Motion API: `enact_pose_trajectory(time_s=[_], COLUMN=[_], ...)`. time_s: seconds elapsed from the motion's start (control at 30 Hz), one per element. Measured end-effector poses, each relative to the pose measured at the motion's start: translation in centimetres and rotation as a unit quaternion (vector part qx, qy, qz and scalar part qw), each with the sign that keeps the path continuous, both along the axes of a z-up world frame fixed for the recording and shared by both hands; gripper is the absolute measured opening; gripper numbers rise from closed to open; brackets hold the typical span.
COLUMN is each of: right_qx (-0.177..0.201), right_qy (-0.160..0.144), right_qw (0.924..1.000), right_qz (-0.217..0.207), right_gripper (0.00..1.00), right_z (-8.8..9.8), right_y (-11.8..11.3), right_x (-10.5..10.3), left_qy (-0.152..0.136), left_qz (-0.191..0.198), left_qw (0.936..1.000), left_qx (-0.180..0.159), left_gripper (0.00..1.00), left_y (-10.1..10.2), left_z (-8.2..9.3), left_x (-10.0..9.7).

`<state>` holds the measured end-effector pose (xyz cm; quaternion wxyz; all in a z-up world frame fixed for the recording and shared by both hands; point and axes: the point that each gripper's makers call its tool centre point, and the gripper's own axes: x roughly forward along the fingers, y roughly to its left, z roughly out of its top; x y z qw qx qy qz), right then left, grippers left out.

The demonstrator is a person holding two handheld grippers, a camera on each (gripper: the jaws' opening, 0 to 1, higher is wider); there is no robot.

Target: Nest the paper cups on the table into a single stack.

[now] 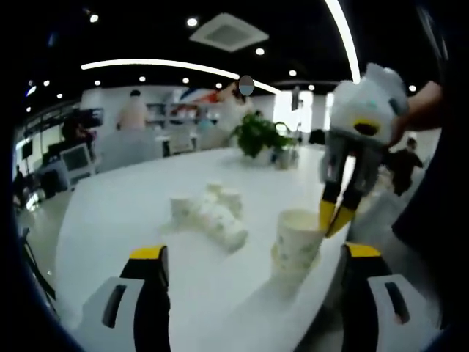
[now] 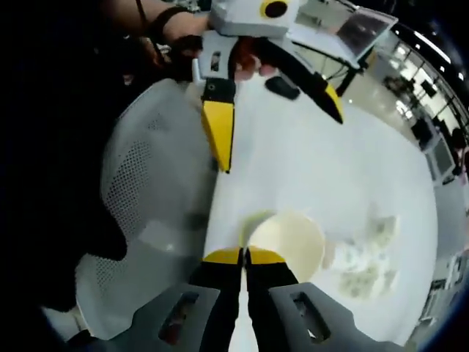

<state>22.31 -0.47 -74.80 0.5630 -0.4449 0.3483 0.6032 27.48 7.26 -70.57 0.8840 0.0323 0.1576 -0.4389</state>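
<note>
overhead, right gripper (image 1: 333, 218) tilts down — pinching upright cup's (image 1: 297, 246) rim.

Both hand-held grippers in view.
Right hand-held gripper (image 1: 335, 218) points downward, tips pinched together; left hand-held gripper (image 2: 282, 110) spread wide, gripped by a hand (image 2: 183, 29).

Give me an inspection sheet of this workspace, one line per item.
Surface: white table, mostly bare.
Job's things: upright paper cup stack near the table edge; loose paper cups lying on their sides mid-table.
Clutter: potted plant at the far end.
Grippers: right gripper shut on the rim of the upright stack; left gripper open, hovering above the table.
Cables: nothing seen.
Surroundings: white mesh chair beside the table; open office with ceiling lights, desks and people in the background.
</note>
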Motion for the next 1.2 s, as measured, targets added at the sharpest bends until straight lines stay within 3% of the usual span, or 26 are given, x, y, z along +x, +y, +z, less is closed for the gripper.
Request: enact_pose_trajectory(time_s=[0.6,1.2], right_qx=[-0.024,0.013], right_qy=[0.013,0.023], right_qw=[0.9994,0.9995], right_qz=[0.023,-0.019], right_gripper=[0.03,0.07], right_z=[-1.8,-1.2], right_y=[0.1,-0.3], right_x=[-0.2,-0.4], left_qy=[0.011,0.014], left_qz=[0.006,-0.001], left_qw=[0.9999,0.9999], left_qx=[0.000,0.005], left_gripper=[0.96,0.97], left_y=[0.3,-0.3], left_z=[-0.8,-1.2], left_x=[-0.4,-0.4])
